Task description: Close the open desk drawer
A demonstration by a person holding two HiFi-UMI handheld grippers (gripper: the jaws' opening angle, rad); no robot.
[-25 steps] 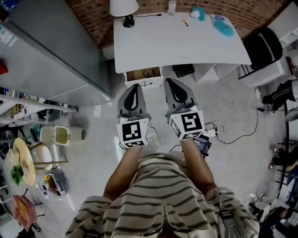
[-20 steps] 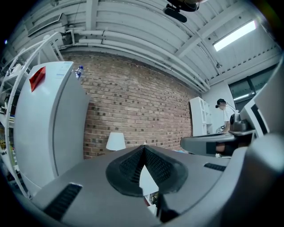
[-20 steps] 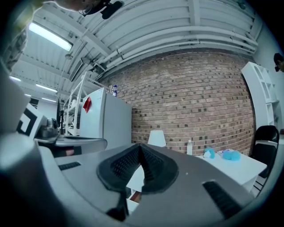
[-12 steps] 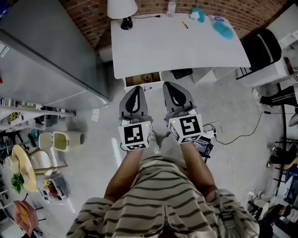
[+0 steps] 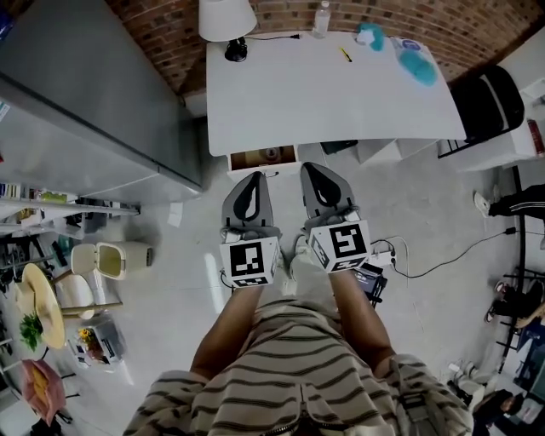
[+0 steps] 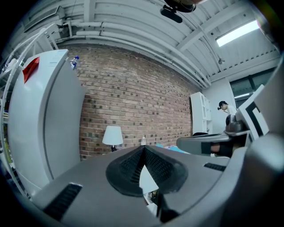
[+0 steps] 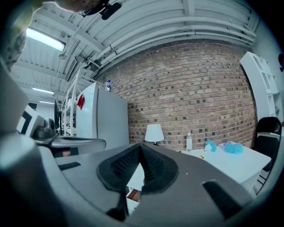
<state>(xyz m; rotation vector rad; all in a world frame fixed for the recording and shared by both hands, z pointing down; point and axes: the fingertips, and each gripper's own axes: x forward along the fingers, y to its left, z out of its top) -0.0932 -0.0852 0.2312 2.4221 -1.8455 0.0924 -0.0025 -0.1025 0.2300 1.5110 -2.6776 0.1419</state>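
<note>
A white desk stands against the brick wall. Its small drawer is pulled out under the front left edge, showing a brown inside with a small object. In the head view my left gripper points at the drawer front and stops just short of it. My right gripper is beside it, aimed at the desk edge right of the drawer. Both are shut with nothing held. In the left gripper view the pads meet at the tip. The right gripper view shows a sliver of the drawer below its closed pads.
A large grey fridge stands left of the desk. On the desk are a lamp, a water bottle and blue plush items. A black chair is at the right, a bin at the left, a power strip on the floor.
The desk and drawer have slid slightly down the head view. Both grippers stay shut, side by side, at about the same short distance from the drawer front.
</note>
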